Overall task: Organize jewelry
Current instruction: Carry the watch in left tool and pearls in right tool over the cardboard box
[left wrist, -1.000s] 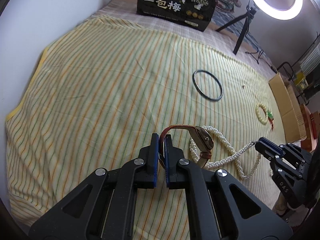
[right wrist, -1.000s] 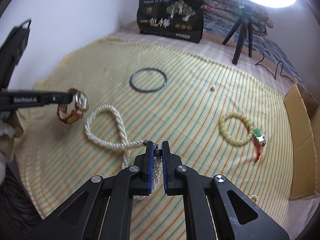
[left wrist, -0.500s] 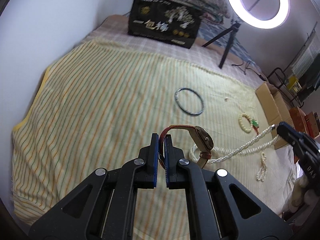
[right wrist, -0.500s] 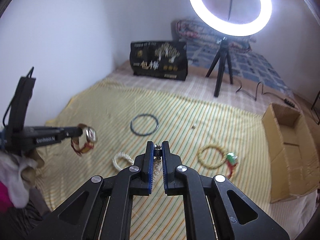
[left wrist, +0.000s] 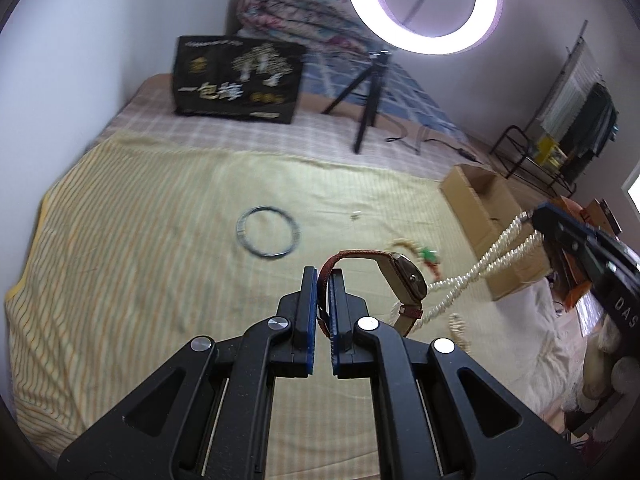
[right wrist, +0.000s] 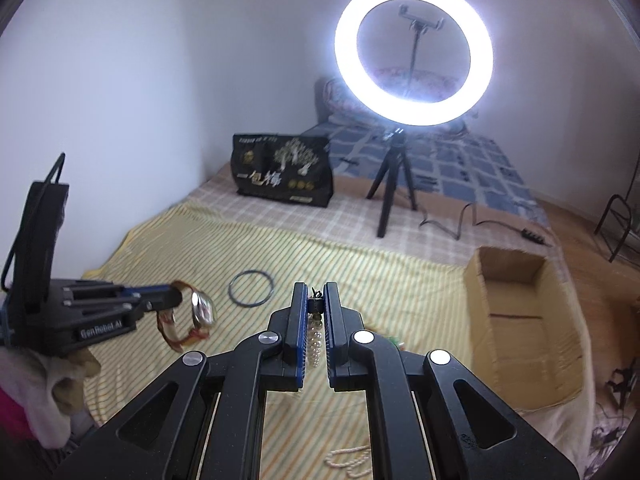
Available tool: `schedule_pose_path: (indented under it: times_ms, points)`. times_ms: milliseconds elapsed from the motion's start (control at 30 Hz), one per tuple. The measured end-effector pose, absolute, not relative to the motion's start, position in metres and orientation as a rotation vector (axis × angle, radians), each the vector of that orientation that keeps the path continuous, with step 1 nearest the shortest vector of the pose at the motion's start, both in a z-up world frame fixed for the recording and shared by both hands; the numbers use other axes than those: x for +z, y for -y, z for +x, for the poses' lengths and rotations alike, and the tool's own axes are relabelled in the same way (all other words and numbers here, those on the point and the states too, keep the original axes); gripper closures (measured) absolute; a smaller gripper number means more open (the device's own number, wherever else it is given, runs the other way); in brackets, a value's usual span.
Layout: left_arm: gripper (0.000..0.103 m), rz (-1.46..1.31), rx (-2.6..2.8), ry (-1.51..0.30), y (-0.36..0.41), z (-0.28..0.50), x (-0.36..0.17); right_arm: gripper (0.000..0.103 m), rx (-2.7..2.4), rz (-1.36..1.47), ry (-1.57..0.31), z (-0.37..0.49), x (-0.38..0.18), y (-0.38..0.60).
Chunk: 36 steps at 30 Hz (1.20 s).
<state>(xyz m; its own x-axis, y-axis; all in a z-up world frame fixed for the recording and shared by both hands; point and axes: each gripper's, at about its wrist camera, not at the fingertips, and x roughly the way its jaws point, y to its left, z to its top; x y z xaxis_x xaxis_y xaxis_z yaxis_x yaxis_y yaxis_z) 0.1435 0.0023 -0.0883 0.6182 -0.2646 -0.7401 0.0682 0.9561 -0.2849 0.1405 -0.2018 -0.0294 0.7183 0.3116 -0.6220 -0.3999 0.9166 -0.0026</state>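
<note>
Both pieces are hanging in the air, so the step in hand looks like the carry — two items lifted clear of the bed and waiting for somewhere to go.

The left claw (left wrist: pixel 323 280) is clamping its blue pads on the reddish-brown strap of the wristwatch (left wrist: pixel 404 280); the watch is dangling to the right of the fingers, face turned sideways, well above the striped sheet (left wrist: pixel 140 260). The right claw (right wrist: pixel 316 300) is pinching the clasp end of the pearl necklace (left wrist: pixel 472 272), and the doubled strand is drooping from it in a long slant down toward the near edge of the bed. A few pearls are showing between the closed fingers in the right wrist view, with a loose tail of the strand lying low near the bottom of that view.

Not yet picked up are the dark bangle (left wrist: pixel 267 236), lying flat mid-sheet, and the yellow bead bracelet (left wrist: pixel 416 250) with its green charm, partly hidden behind the watch.

The open cardboard box (right wrist: pixel 516 304) on the bed's right side is probably the destination, though nothing confirms it. The next move is calling for a steady sweep toward it — the necklace is long and could be swinging or snagging the watch strap, so keeping the two claws well apart while lowering seems wise, letting the strand pool before releasing.
</note>
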Motion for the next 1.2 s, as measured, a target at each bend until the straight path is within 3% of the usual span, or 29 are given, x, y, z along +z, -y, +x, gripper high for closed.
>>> schedule_pose_path:
  times_ms: [700,1200]
  points:
    - [0.1,-0.12,-0.431,-0.875,0.165,0.168,-0.059,0.097,0.173,-0.068,-0.522,0.164,0.035,0.336]
    - [0.1,-0.087,-0.517,-0.934,0.265,0.221,-0.084,0.097,0.067,0.006,-0.532,0.23,0.008,0.413]
